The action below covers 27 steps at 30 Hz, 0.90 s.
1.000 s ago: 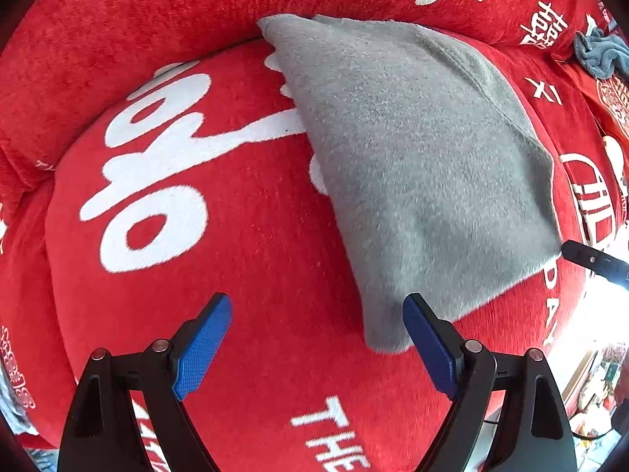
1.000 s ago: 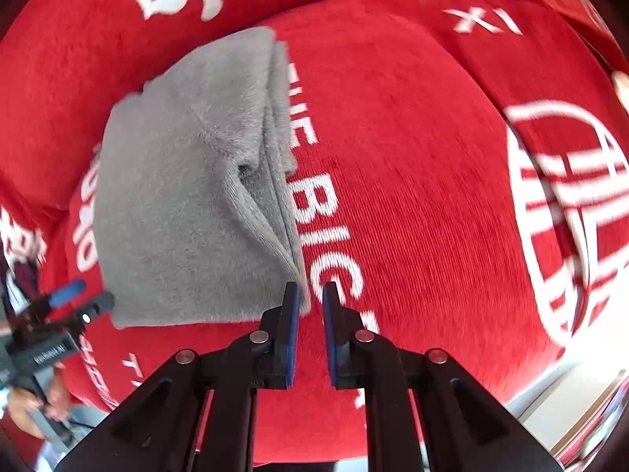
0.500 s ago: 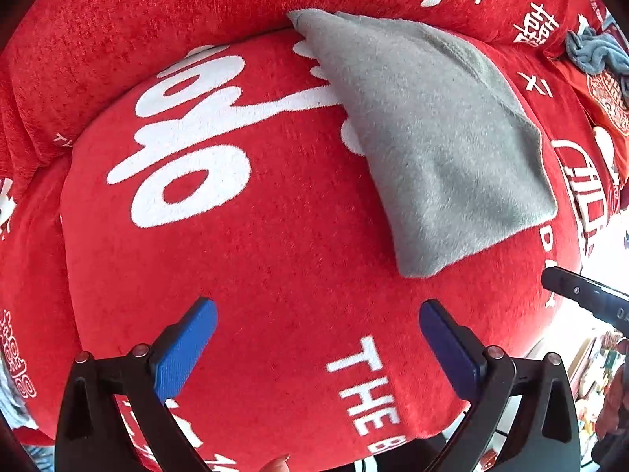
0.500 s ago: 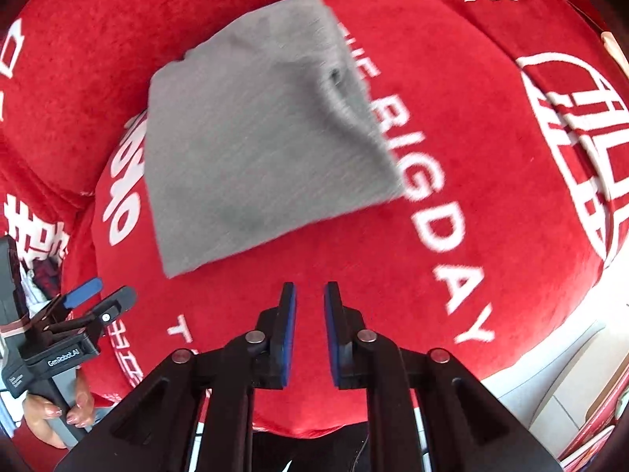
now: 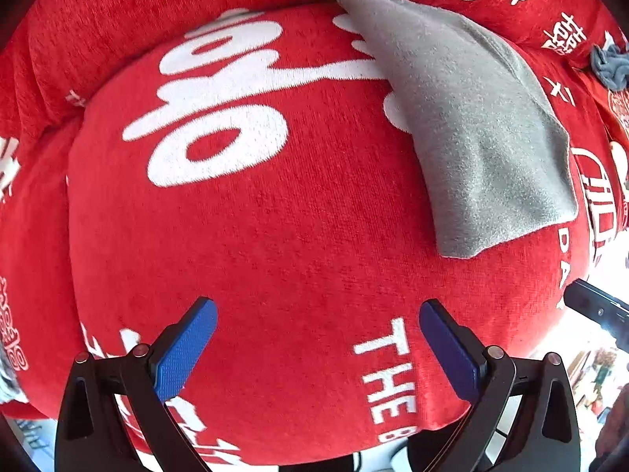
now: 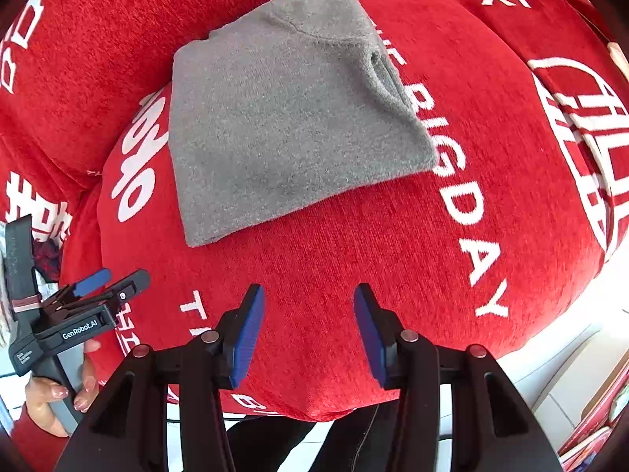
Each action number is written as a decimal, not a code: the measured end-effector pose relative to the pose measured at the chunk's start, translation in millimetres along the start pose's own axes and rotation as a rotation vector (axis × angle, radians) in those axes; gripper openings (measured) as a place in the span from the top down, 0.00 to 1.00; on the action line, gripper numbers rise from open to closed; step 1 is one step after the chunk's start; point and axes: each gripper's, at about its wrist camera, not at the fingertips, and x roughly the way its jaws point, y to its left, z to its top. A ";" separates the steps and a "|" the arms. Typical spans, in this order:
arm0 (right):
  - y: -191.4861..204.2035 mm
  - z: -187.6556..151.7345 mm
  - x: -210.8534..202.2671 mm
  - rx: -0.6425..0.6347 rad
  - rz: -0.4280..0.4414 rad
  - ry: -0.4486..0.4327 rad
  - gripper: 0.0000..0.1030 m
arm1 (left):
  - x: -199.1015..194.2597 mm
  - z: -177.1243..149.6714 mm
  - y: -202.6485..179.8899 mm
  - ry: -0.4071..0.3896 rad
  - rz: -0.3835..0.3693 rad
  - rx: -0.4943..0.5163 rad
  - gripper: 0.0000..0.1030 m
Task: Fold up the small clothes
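Note:
A grey fleecy garment [image 6: 287,114] lies folded in a flat rectangle on the red sofa cushion [image 6: 354,251]; it also shows in the left wrist view [image 5: 479,118] at the upper right. My right gripper [image 6: 308,330] is open and empty, held back from the garment's near edge. My left gripper [image 5: 316,344] is open wide and empty, well short of the garment and to its left. The left gripper also shows at the left edge of the right wrist view [image 6: 106,281], held by a hand.
The red cushion with white lettering [image 5: 220,118] meets the sofa backrest [image 5: 196,8] behind the garment. A crumpled blue-grey cloth [image 5: 609,67] lies at the far right of the sofa. The cushion's front edge drops off to the floor [image 6: 558,362].
Both grippers have drawn back from the garment toward the cushion's front edge. The right gripper was shut and has opened. The garment now lies flat and folded.

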 end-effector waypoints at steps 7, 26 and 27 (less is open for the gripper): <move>-20.4 38.0 2.3 -0.050 0.046 0.045 0.50 | 5.0 13.5 -16.7 0.024 0.041 -0.095 0.00; -93.8 158.2 -8.7 -0.123 0.236 0.038 0.50 | -2.3 95.1 -76.6 -0.013 0.067 -0.268 0.00; -91.3 163.9 -5.1 -0.120 0.268 0.039 0.50 | -3.7 98.6 -76.1 -0.022 0.059 -0.270 0.00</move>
